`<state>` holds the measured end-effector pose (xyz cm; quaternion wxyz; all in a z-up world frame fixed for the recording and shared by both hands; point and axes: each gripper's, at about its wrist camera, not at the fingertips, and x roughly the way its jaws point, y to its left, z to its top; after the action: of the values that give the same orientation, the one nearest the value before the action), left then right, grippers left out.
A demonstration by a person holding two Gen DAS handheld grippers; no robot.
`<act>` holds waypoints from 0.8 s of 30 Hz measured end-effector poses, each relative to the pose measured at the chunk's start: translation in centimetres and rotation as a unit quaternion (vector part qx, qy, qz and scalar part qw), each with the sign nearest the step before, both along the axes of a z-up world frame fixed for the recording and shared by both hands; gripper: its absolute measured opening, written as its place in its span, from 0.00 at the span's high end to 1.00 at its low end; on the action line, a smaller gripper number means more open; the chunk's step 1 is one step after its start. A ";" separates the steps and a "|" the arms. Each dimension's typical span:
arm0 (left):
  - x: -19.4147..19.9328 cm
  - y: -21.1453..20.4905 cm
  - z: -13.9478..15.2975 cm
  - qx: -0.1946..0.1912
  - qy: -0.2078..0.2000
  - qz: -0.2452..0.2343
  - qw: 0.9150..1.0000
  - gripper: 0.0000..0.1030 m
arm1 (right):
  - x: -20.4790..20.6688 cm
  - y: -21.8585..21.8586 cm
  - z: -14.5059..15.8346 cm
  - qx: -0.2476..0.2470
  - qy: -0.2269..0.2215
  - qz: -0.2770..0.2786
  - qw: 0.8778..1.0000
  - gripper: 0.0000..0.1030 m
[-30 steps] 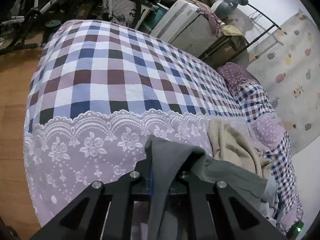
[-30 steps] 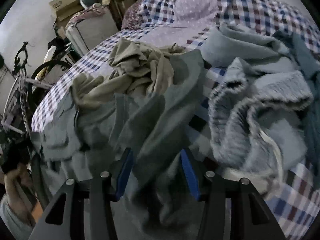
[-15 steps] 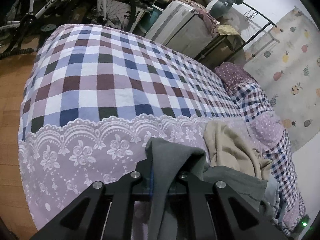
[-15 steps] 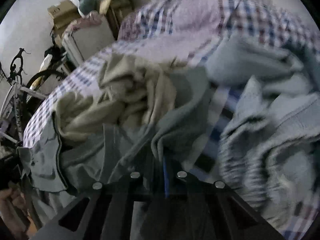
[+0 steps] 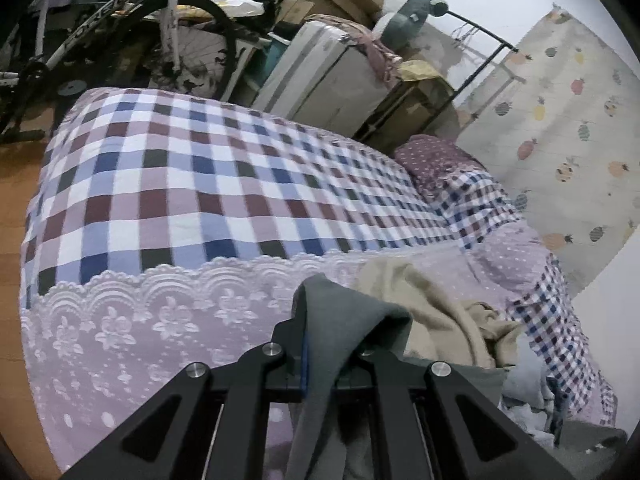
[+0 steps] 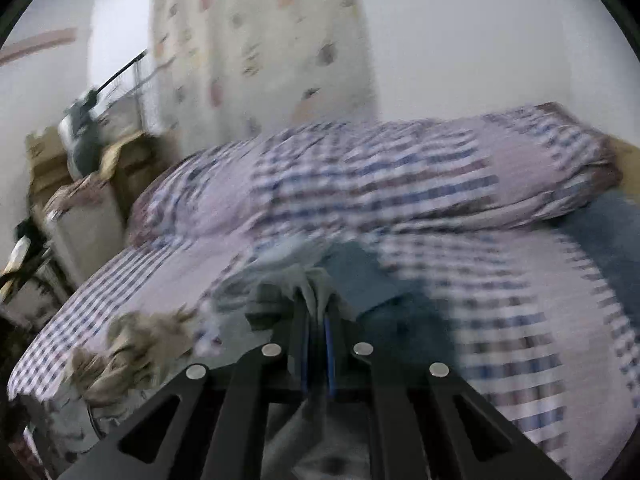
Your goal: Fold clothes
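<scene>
Lifted off the heap, grey garment [image 5: 320, 320] now overhangs bare bedspread [image 5: 180, 184].

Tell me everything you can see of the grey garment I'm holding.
The grey garment is a plain, matte, soft-looking knit, no print visible. The left hand-held gripper is shut on a fold that peaks above the jaws, the rest hanging below. The right hand-held gripper is shut on a paler grey bunch, blurred, apparently the same piece. It lies beside a beige garment on the checked bedspread.
</scene>
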<state>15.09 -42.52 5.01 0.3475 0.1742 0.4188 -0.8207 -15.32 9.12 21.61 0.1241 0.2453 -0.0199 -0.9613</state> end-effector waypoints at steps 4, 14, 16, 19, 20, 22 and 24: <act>-1.4 1.2 1.4 -0.021 0.015 -0.027 0.999 0.96 | 0.4 5.9 3.0 0.015 0.022 -0.041 0.999 0.96; -10.5 4.1 8.8 -0.037 0.076 -0.125 0.989 0.96 | 2.4 17.6 6.3 0.033 0.044 -0.105 0.993 0.96; -13.4 5.7 11.7 -0.059 0.089 -0.152 0.983 0.96 | 3.0 19.9 7.0 0.028 0.051 -0.116 0.992 0.96; -17.8 8.6 15.6 -0.108 0.101 -0.195 0.969 0.96 | 4.3 23.3 8.4 0.019 0.071 -0.144 0.987 0.96; -19.7 9.7 16.6 -0.123 0.097 -0.214 0.964 0.96 | 4.9 24.5 9.0 0.015 0.078 -0.156 0.985 0.96; -23.5 11.8 17.8 -0.149 0.075 -0.247 0.954 0.96 | 6.0 26.8 9.9 0.013 0.092 -0.183 0.979 0.96; -27.0 14.0 17.9 -0.178 0.036 -0.270 0.946 0.96 | 6.7 28.7 10.2 0.019 0.095 -0.209 0.973 0.96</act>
<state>-11.90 -28.48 22.96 0.1232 0.1862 0.2152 -0.9507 -8.65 37.86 31.84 -0.0825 0.1454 -0.0409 -0.9851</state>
